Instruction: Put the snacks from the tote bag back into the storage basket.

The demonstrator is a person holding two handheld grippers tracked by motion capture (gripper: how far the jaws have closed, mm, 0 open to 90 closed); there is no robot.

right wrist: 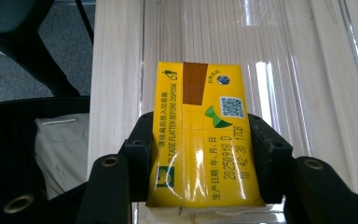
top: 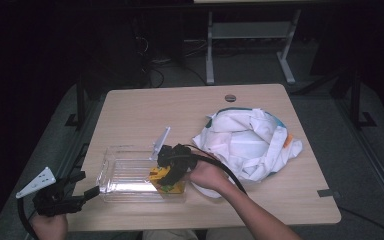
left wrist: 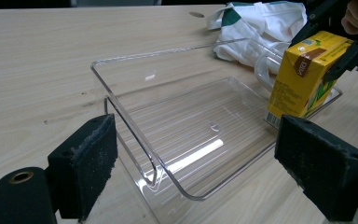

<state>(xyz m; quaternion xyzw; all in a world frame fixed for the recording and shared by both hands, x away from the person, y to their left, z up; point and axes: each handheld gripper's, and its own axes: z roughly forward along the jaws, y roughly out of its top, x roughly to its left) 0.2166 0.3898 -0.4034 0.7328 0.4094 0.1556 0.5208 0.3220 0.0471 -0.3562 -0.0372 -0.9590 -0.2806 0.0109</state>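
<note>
Right claw [top: 169,172] clamped on yellow drink carton [right wrist: 200,140], jaws pressing its two sides (printed top face turned toward the right claw's camera). Carton tilted at the right end of clear plastic tray [left wrist: 121,105], lower edge just above the tray floor. Tray near the counter's [top: 145,107] front edge, left of centre. Left claw [top: 82,184] wide apart, gripping nothing, off the front-left corner, aimed at the tray. White cloth bag [top: 250,142] crumpled toward the right edge.

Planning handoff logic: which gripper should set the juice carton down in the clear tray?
Right. The right gripper already clamps the yellow carton over the clear tray; the left gripper is open, outside the tray's near end.
</note>
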